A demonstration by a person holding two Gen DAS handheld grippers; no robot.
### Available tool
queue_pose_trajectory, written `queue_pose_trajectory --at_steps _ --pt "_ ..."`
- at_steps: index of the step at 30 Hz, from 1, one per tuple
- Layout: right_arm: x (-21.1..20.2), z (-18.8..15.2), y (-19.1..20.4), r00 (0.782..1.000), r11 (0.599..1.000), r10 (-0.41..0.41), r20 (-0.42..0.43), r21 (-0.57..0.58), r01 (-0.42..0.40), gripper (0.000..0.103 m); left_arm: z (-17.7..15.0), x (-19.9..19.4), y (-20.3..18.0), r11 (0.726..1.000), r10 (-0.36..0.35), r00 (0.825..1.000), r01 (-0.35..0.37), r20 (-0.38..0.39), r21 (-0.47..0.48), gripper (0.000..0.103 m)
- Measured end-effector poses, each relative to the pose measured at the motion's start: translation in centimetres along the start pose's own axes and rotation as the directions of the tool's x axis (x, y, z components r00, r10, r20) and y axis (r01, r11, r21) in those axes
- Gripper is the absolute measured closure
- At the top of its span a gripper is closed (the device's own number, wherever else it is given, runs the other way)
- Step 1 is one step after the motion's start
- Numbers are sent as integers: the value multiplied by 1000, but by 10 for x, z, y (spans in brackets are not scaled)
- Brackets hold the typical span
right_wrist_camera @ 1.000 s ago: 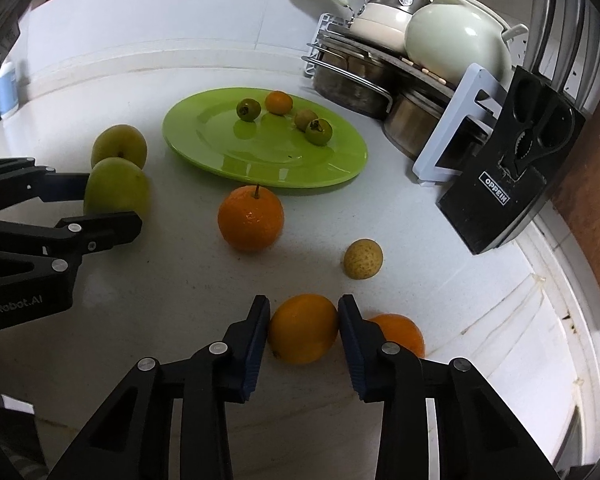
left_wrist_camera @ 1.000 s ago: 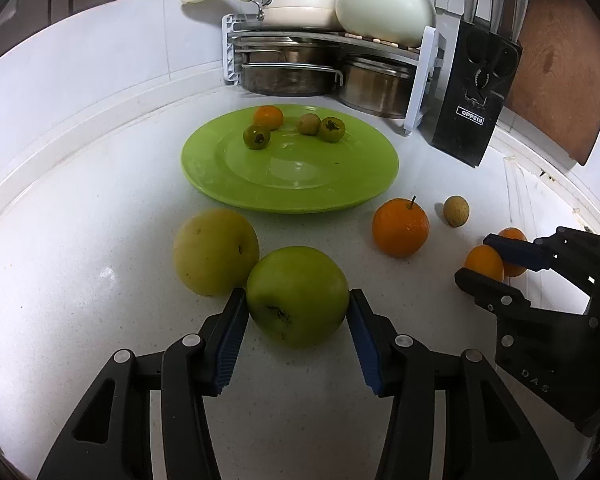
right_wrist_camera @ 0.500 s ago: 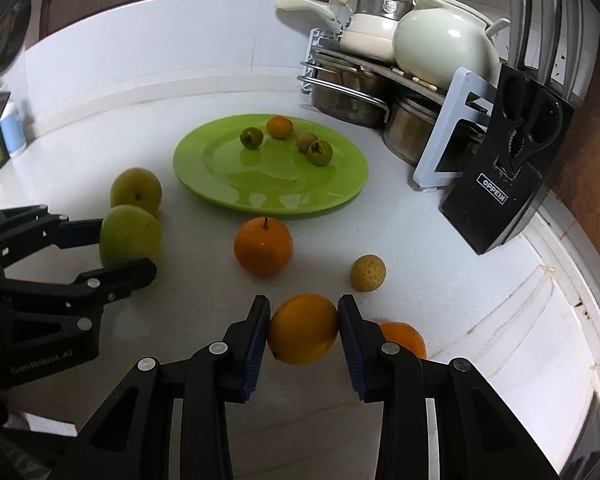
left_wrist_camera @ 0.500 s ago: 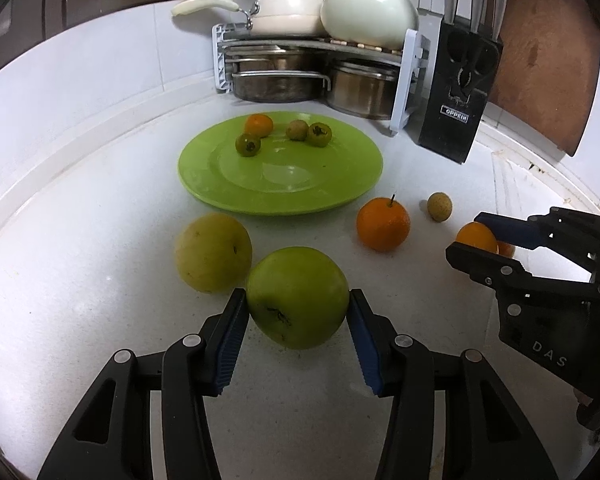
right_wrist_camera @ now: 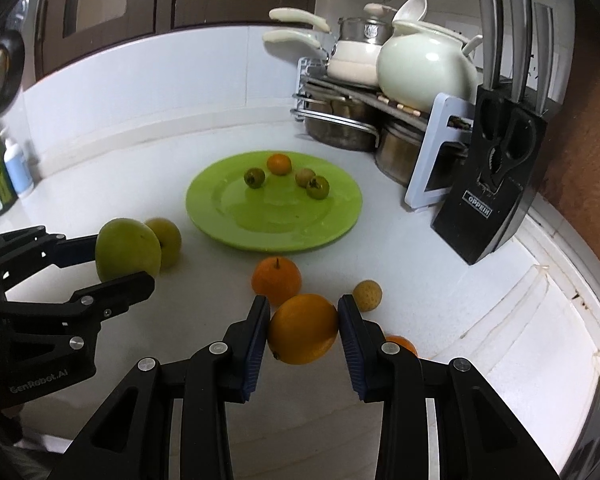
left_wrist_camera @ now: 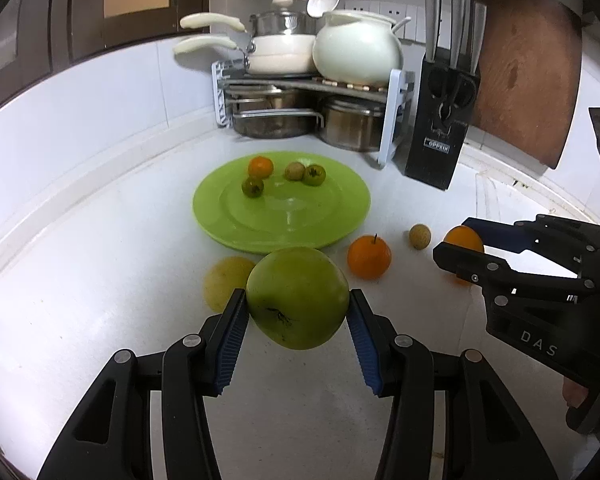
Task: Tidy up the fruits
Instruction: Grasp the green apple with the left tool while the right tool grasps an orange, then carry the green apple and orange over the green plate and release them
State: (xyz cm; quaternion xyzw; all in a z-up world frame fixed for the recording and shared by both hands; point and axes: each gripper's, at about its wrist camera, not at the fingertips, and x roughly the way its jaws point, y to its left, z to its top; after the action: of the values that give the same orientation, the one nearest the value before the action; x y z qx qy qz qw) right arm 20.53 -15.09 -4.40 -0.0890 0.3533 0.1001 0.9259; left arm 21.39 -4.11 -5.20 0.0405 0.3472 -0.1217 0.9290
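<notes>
My left gripper (left_wrist_camera: 296, 312) is shut on a large green apple (left_wrist_camera: 298, 298) and holds it above the counter; it also shows in the right wrist view (right_wrist_camera: 128, 250). My right gripper (right_wrist_camera: 303, 330) is shut on an orange (right_wrist_camera: 303, 329), lifted off the counter; the orange shows in the left wrist view (left_wrist_camera: 464, 240). A green plate (left_wrist_camera: 236, 220) holds several small fruits. On the counter lie a yellow apple (left_wrist_camera: 224, 282), a stemmed orange (left_wrist_camera: 369, 257), a small tan fruit (left_wrist_camera: 420, 236) and another orange (right_wrist_camera: 400, 345).
A pot rack (left_wrist_camera: 312, 92) with pots and a white teapot stands behind the plate. A black knife block (left_wrist_camera: 440, 136) stands right of it, a wooden board (left_wrist_camera: 528, 64) beyond. Bottles (right_wrist_camera: 12, 168) stand at the far left.
Both grippers have risen from the counter, the left carrying the green apple and the right carrying the orange. Both views now look from higher up.
</notes>
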Motion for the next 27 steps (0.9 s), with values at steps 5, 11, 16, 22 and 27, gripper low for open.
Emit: queue_pose_trajectory --at_steps 5,11,16,22,27 --pt "-7 6 3 1000 999 10 16 32 -10 67 10 -10 4 1000 2 1000 -3 30 19 54" --pt "-9 15 7 999 998 20 28 67 -22 67 21 -16 9 998 10 998 -14 66 53 54" --pt "-8 27 8 999 996 22 50 83 -26 67 31 -17 17 998 -3 997 -3 82 71 54" --pt "0 47 11 997 996 25 70 78 -30 67 50 -9 29 996 -25 997 18 74 90 54" --pt "10 65 13 997 998 15 81 65 -20 67 64 2 38 995 -38 997 32 62 95 54"
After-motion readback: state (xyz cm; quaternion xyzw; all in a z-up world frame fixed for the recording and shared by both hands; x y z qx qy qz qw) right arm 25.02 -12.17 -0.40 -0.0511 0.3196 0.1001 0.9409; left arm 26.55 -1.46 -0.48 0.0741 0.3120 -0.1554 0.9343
